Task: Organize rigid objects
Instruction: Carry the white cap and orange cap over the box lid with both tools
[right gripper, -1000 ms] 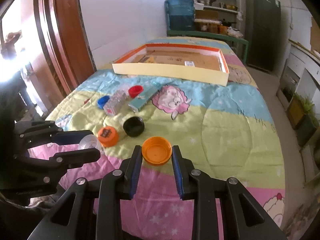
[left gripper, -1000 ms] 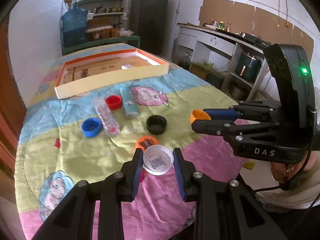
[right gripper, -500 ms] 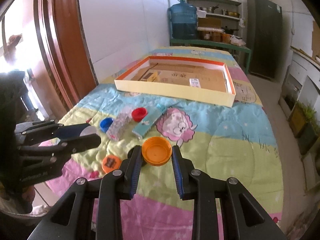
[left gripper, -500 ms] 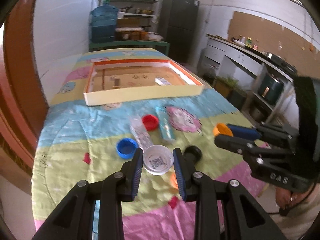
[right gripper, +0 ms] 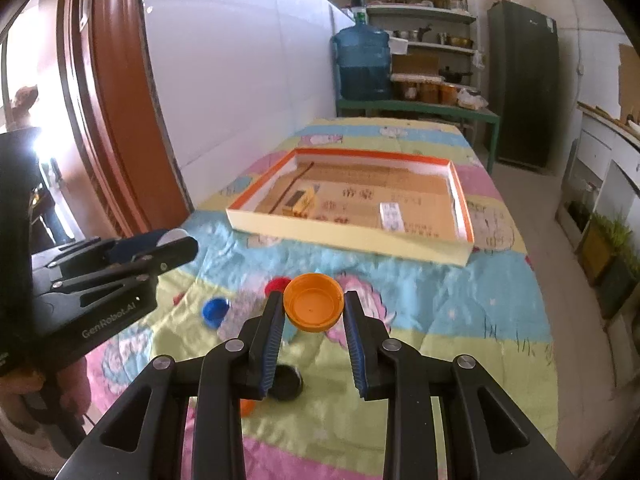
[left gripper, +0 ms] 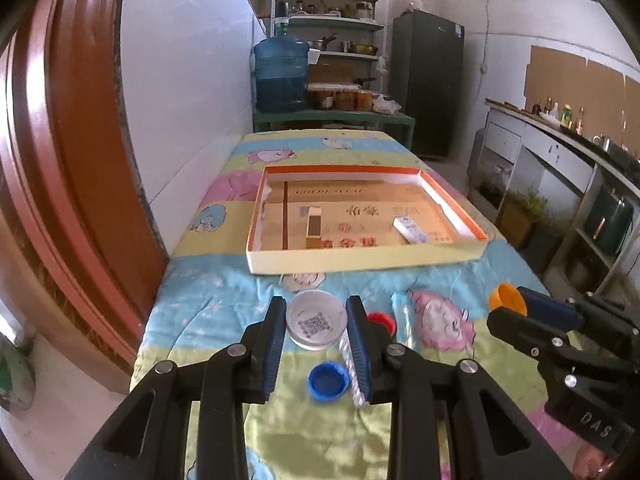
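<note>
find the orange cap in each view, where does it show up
Left wrist view: the orange cap sits at the right edge, pinched at the tip of the right gripper.
Right wrist view: it is low in the centre, held between the two blue pads, open side facing the camera.
Shared landmark: the orange-rimmed tray beyond it on the quilt.

White cap (left gripper: 316, 324) with black QR pattern; orange cap (right gripper: 313, 307); blue cap (left gripper: 327, 381); red cap (left gripper: 381, 321); orange-rimmed cream tray (left gripper: 360, 258); pastel cartoon-print cover (left gripper: 212, 304).

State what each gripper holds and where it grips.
Left gripper: clear lid, pinched across its rim. Right gripper: orange cap, also pinched across its rim.
</note>
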Available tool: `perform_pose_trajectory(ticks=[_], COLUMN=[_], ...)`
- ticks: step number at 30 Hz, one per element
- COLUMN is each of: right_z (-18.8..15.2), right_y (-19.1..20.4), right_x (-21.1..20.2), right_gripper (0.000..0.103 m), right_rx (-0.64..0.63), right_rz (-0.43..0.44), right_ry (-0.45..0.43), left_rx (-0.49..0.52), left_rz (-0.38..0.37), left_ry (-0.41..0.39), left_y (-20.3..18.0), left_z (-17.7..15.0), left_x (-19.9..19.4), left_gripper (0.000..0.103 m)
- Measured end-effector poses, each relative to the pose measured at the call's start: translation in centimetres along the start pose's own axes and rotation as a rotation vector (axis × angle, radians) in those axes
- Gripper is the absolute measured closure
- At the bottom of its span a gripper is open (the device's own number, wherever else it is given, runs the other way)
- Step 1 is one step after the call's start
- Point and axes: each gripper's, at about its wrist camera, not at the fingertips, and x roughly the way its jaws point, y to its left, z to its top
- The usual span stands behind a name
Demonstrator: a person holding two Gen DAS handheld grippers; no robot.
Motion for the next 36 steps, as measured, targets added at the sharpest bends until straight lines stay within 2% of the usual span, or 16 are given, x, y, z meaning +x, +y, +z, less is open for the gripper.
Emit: perform_pose_trajectory(ticks=[8,14,20,28,33,36], right_z=[2.4,4.1,5.7,8.6,10.4,11.6], right_y=[-0.8,-1.8,-3.7,-5.8,-6.9,-7.4], right_x=[0.4,0.8,1.7,3.6,5.4,6.8], right_gripper=[0.073,0.073,0.073,0.073,0.073,0.073], right_rx=[0.016,0.027,0.049,0.034,0.002,-0.026], right_rz=[-0.024,-0.051,-0.080,-0.107,-0.117,-0.123], right_ry=[-0.035,-0.060,-0.070,-0.087,-0.070,-0.057], left_rx=[0.001,-0.043,-0.074,-0.033,-0.016,-0.026], left_rz=[-0.017,-0.030,-0.047,-0.103,-0.156,-0.154], left_ry=[-0.030,-0.038,-0.024,0.000,0.049,0.076], left_y=[-0.6,0.4,1.6,0.9,0.0,-0.1], left_z=[2.8,4.8,6.8,9.7,11.8,12.9], left_x=[1.1,2.4,4.2,6.6,9.2,11.0], left_gripper=[0.072,0.072,0.072,0.072,0.072,0.072])
